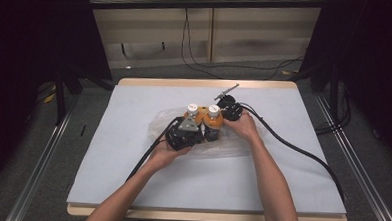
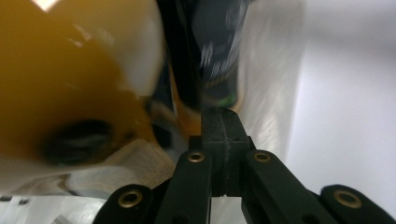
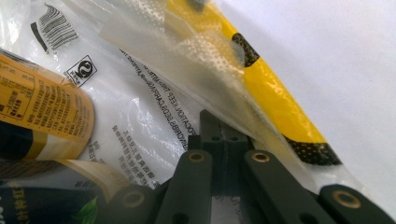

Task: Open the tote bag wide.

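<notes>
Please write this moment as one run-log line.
left gripper: shut | right gripper: shut on clear plastic bag | two white-capped orange bottles: upright at bag

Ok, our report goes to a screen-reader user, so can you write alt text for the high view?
A person's two hands, each holding a black gripper, meet at two orange bottles with white caps standing on a clear plastic bag at the middle of a white-covered table. The left gripper is by the left bottle, the right gripper by the right one; cables trail off both.

Bottles [image 1: 206, 118]: two, orange with white caps. Plastic bag [image 3: 154, 93]: clear, black print and barcode, yellow band [image 3: 275, 88] with black marks at right of frame. Grippers [image 1: 183, 135]: black. Table cover [image 1: 132, 153]: white.
</notes>
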Action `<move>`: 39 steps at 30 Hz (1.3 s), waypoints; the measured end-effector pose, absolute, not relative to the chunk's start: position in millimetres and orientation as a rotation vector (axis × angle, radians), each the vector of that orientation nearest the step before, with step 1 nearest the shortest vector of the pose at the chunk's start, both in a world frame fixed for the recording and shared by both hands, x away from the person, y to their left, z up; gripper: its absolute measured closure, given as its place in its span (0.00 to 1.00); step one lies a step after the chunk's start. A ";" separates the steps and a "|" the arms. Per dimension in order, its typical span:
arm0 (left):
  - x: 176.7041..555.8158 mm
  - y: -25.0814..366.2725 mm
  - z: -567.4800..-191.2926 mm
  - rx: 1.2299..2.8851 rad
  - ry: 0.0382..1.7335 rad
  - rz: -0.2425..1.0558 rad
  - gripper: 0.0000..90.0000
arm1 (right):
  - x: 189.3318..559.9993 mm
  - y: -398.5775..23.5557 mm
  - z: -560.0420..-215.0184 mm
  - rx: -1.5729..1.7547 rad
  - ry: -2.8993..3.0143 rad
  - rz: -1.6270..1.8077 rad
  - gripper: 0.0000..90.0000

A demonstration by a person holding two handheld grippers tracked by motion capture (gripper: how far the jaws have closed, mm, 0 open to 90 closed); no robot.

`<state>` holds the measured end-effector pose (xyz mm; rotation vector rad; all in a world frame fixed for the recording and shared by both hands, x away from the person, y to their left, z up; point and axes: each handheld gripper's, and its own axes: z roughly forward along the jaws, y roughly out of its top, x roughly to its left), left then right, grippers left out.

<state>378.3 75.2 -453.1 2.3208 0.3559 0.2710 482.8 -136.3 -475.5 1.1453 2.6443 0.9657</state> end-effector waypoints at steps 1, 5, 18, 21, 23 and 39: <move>377.3 71.8 -457.3 2.338 0.346 0.272 1.00 | 482.7 -136.1 -475.4 1.148 2.644 0.967 1.00; 378.0 66.6 -468.8 2.394 0.332 0.257 1.00 | 483.5 -136.2 -475.5 1.130 2.648 0.968 1.00; 356.4 77.4 -474.9 2.420 0.260 0.100 1.00 | 493.4 -133.8 -478.2 1.208 2.602 1.004 1.00; 351.4 80.7 -475.7 2.407 0.260 0.070 1.00 | 498.3 -129.6 -477.4 1.223 2.579 0.973 1.00; 348.5 82.7 -474.8 2.416 0.240 0.053 1.00 | 502.2 -128.0 -477.8 1.224 2.567 0.970 1.00; 332.8 96.4 -475.5 2.398 0.207 -0.002 1.00 | 519.2 -121.0 -477.0 1.297 2.470 0.881 1.00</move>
